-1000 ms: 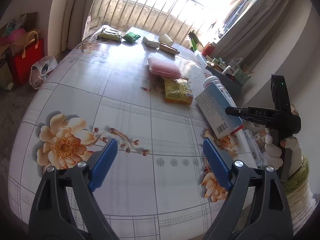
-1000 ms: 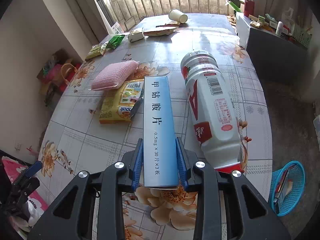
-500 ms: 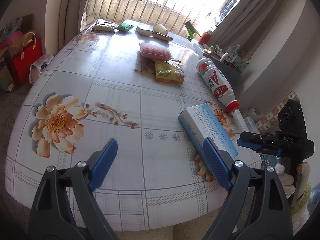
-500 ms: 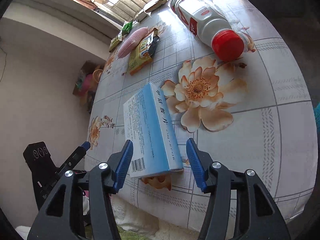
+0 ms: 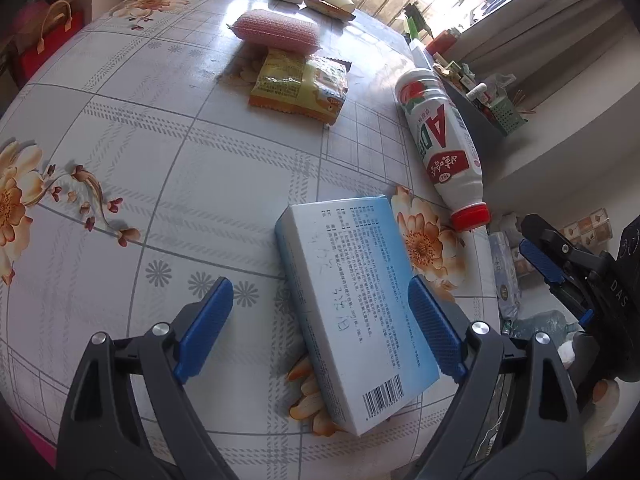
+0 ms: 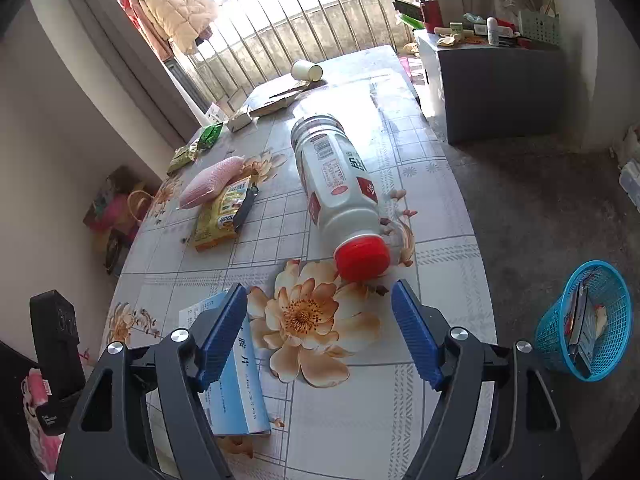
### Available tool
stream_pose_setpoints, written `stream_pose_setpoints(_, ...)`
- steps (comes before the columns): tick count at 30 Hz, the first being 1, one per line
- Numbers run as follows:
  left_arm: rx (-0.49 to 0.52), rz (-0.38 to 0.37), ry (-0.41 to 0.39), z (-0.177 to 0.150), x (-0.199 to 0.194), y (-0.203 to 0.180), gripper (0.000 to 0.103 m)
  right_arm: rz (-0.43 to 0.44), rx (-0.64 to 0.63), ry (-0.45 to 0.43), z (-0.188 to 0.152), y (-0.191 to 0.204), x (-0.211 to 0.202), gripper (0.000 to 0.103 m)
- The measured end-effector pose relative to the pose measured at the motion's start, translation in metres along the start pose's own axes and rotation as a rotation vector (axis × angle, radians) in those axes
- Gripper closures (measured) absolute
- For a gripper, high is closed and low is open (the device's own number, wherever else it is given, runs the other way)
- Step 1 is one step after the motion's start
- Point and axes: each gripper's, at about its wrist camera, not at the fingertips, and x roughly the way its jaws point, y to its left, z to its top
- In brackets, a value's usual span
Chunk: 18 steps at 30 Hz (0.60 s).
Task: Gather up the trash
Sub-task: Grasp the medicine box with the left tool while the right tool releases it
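Observation:
A blue-and-white medicine box (image 5: 352, 304) lies flat on the flowered table (image 5: 120, 140) near its front edge. My left gripper (image 5: 320, 328) is open and straddles the box; its right pad is close to the box's edge and its left pad stands well off. My right gripper (image 6: 320, 332) is opening, with only a printed flower on the tablecloth between its jaws. The box (image 6: 236, 384) shows partly behind its left finger. A white bottle (image 6: 340, 196) with a red cap lies on its side just beyond the right gripper.
A blue mesh basket (image 6: 584, 324) holding trash stands on the floor to the right of the table. Further back lie a yellow snack packet (image 5: 300, 84), a pink sponge (image 5: 276, 32), a paper cup (image 6: 306, 70) and green packets (image 6: 210, 136). A grey cabinet (image 6: 496, 92) is at the back right.
The right gripper opened, let the box down on the table and drew off to the right. The left gripper moved in over the box.

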Motion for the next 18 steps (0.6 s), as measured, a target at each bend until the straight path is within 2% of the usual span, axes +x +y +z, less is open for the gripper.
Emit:
stream_pose_setpoints(3, 0.014, 0.023, -0.009, 0.001, 0.007, -0.01, 0.018, -0.026, -0.035, -0.006, 0.025, -0.003, 0.022, 0.028)
stream_pose_setpoints(8, 0.047, 0.095, -0.033, 0.003, 0.016, -0.021, 0.018, -0.037, -0.089, 0.058, 0.061, 0.0, 0.074, 0.027)
stream_pose_setpoints(15, 0.195, 0.129, -0.077, 0.0, 0.015, -0.033, 0.016, -0.069, -0.1, 0.145, 0.069, 0.004, 0.121, 0.028)
stream_pose_setpoints(17, 0.213, 0.123, -0.071, 0.0, 0.014, -0.032, 0.016, -0.045, -0.065, 0.16, 0.064, 0.001, 0.117, 0.044)
stream_pose_setpoints(18, 0.216, 0.115, -0.064, 0.0, 0.013, -0.03, 0.016, -0.05, -0.05, 0.165, 0.061, 0.0, 0.114, 0.045)
